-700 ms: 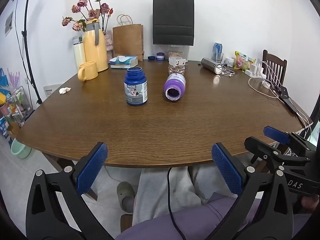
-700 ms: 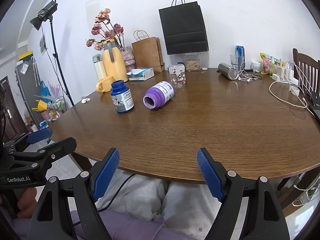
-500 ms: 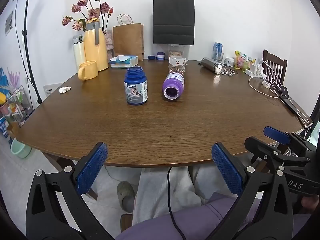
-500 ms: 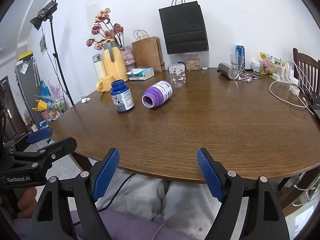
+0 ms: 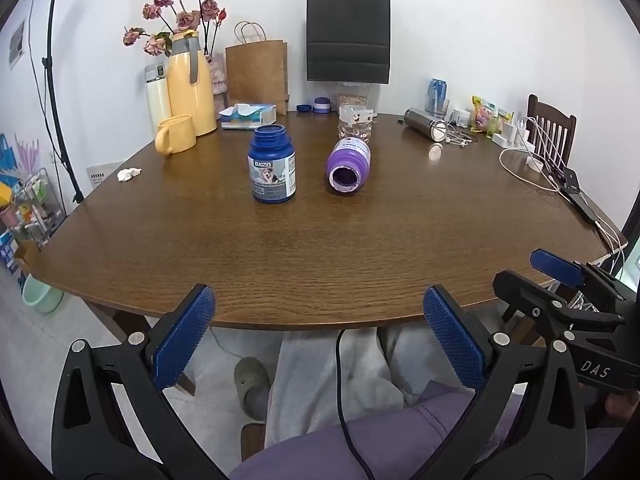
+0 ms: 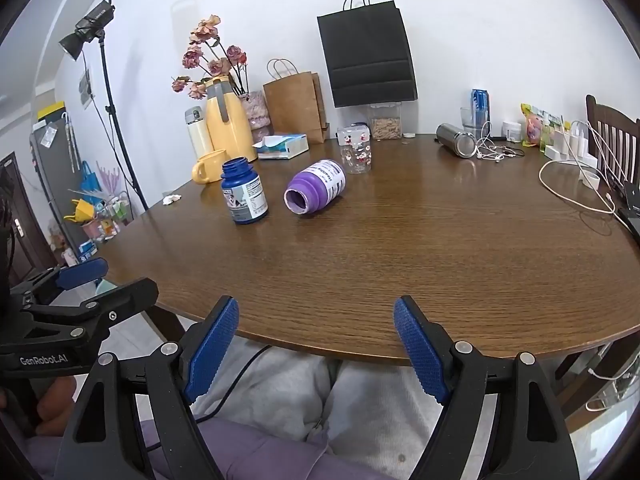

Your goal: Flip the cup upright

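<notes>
- Purple plastic, left wrist view — the purple cup point(image 5: 349, 164) lies on its side on the wooden table point(image 5: 320, 248), open mouth facing the camera, at about 12 o'clock from the left gripper point(image 5: 318, 334) and well apart from it.
- Blue bottle point(image 5: 273, 170), upright and uncapped, stands just beside the cup at its 9 o'clock, not touching.
- Clear printed glass point(image 5: 355, 122) stands at the cup's 12 o'clock, very close behind it; contact cannot be told.
- Left gripper: blue pads spread wide, nothing between them, held low at the near table edge over the person's lap point(image 5: 340, 380).
- Right gripper point(image 5: 560, 276) shows at 3 o'clock of this view, side-on.
- Yellow mug point(image 5: 175, 134) and yellow thermos jug point(image 5: 188, 84) stand at 10 o'clock of the table; tissue box point(image 5: 248, 116) lies behind the blue bottle.
- Black paper bag point(image 5: 348, 36) and brown paper bag point(image 5: 258, 72) stand against the wall at 12 o'clock.
- Right wrist view — the same purple cup point(image 6: 316, 192) on its side, mouth turned toward 8 o'clock, label up.
- Blue bottle point(image 6: 244, 192) at its 9 o'clock; printed glass point(image 6: 355, 152) at its 1 o'clock, a small gap showing.
- Right gripper point(image 6: 316, 350): fingers wide apart, empty, at the near table edge point(image 6: 440, 280).
- Left gripper point(image 6: 80, 280) visible at 9 o'clock of this view.
- Steel flask point(image 6: 456, 140) lies on its side at 2 o'clock, with earphone cables point(image 6: 496, 152) beside it.
</notes>
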The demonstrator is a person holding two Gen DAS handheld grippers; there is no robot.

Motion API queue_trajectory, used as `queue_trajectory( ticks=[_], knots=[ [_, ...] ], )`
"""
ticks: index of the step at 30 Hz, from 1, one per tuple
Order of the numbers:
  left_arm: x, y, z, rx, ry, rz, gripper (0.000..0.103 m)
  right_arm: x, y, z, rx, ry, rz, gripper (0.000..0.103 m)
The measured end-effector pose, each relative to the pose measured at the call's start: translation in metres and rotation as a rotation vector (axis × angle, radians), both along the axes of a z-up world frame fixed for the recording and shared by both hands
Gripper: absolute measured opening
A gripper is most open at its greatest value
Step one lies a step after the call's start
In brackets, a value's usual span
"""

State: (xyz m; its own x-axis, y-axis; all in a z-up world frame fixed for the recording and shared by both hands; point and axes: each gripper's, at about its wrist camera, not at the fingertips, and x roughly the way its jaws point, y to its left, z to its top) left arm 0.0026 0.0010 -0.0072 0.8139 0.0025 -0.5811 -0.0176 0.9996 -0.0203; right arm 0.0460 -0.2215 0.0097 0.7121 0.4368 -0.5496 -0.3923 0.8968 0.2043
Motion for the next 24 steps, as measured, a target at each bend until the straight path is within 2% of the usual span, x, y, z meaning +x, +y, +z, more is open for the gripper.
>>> queue_trajectory(
  ticks=[24],
  knots=[
    [0.0042, -0.001, -0.008, -0.008, 0.032, 0.007, 0.103, 0.0006, 0.0003, -0.0012, -0.001, 0.005, 0.0, 0.084]
  ],
)
